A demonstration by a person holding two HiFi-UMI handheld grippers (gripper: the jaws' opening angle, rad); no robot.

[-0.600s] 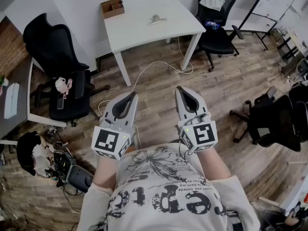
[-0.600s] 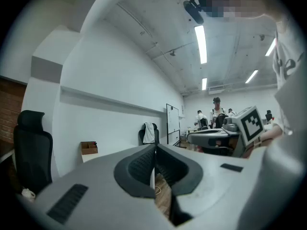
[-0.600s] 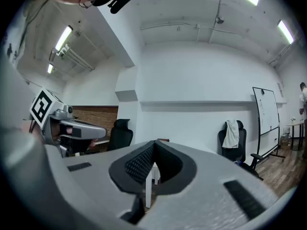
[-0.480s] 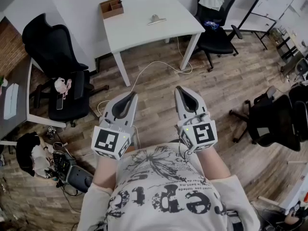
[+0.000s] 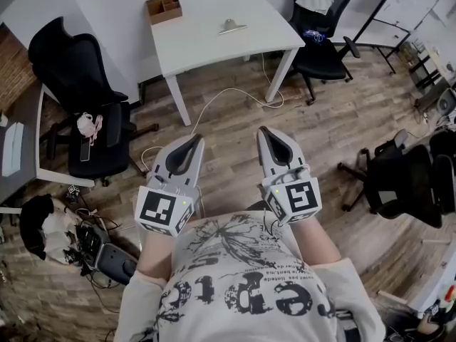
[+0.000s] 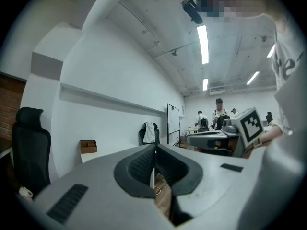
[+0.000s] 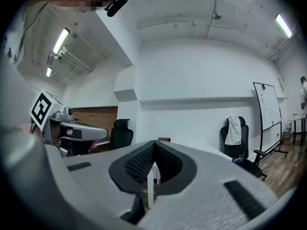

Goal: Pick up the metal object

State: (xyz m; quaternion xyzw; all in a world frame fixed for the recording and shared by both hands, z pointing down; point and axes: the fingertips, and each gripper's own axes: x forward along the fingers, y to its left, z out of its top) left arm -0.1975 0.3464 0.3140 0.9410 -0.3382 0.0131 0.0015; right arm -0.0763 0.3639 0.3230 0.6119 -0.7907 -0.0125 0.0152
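Note:
A small metal object (image 5: pixel 231 27) lies on the white table (image 5: pixel 206 45) at the far side of the room in the head view. My left gripper (image 5: pixel 194 141) and my right gripper (image 5: pixel 263 131) are held side by side near my chest, well short of the table. Both are shut with nothing between the jaws. In the left gripper view the tips of the left gripper (image 6: pixel 154 146) meet, and the right gripper's marker cube (image 6: pixel 250 124) shows at the right. In the right gripper view the right gripper (image 7: pixel 154 143) is closed, pointing toward the table leg (image 7: pixel 151 188).
A brown wooden box (image 5: pixel 164 7) stands at the table's back left corner. Black office chairs stand left (image 5: pixel 82 84), behind the table at right (image 5: pixel 320 34) and at far right (image 5: pixel 406 184). A white cable (image 5: pixel 214 105) runs over the wood floor. Bags and clutter (image 5: pixel 64 234) lie at lower left.
The view has shifted slightly: the table and chairs have slid a little left and up in the head view. Both grippers stay shut, side by side.

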